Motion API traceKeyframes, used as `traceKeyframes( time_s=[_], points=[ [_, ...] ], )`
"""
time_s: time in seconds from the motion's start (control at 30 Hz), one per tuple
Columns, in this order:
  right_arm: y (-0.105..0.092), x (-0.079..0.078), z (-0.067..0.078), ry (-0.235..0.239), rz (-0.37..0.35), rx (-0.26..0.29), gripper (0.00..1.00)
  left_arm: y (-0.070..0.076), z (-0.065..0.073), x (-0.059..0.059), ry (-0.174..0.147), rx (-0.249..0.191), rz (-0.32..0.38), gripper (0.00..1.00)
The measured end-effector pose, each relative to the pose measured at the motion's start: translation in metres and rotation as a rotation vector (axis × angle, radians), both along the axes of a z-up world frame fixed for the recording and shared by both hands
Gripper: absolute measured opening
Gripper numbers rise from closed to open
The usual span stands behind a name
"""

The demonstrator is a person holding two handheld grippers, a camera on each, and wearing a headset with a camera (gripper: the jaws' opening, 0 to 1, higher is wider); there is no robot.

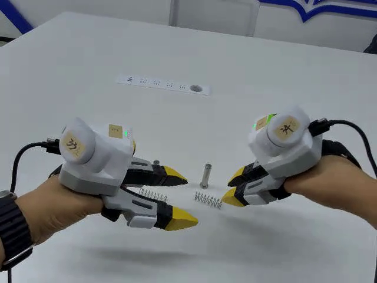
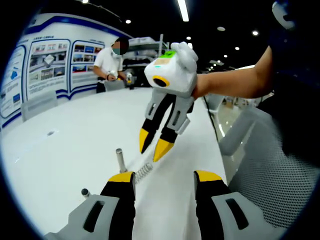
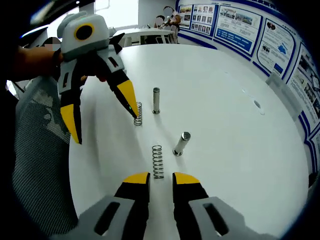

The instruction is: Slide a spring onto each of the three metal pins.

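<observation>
Left gripper (image 1: 181,197) is spread wide and empty, with a thin coiled spring (image 1: 152,195) lying by its jaws. A smooth steel pin (image 1: 207,175) stands upright with a second spring (image 1: 208,200) flat beside it, and the right gripper (image 1: 232,188) is slightly parted, empty too. Right gripper view gets another pin (image 3: 156,100) whole, half-hidden in head view.

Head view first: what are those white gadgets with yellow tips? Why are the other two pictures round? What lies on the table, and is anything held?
There is no robot here. A person holds a two-jaw gripper in each hand. The head view comes from a camera on the person's headset, looking down at the left gripper and the right gripper. The round pictures come from fisheye cameras riding on the grippers. Each looks out along its own yellow-tipped jaws and also catches the other gripper. On the white table a metal pin stands between the grippers, with a spring lying beside it. A second pin and a second spring sit by the left gripper. Farther off lies a power strip. Both grippers are open and hold nothing.
</observation>
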State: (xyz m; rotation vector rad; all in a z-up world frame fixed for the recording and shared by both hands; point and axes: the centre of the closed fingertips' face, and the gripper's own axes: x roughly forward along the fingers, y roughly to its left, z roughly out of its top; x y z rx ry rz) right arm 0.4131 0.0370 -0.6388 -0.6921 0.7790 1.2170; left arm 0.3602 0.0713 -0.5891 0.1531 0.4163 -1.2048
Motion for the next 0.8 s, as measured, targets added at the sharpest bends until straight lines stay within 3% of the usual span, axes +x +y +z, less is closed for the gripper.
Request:
traceKeyframes(
  time_s=[0.2,0.47,0.8],
  points=[
    [0.004,-0.003,-0.017,0.017,0.026,-0.031,0.16,0.003,0.002,-0.001,-0.002,0.0,0.006,0.48],
    [0.006,-0.004,-0.026,0.024,0.042,-0.052,0.12,0.01,0.004,-0.003,-0.004,0.002,0.021,0.48],
    [0.004,-0.014,-0.02,0.032,0.061,-0.052,0.11,0.011,-0.005,-0.003,0.0,0.03,0.025,0.44]
  ],
)
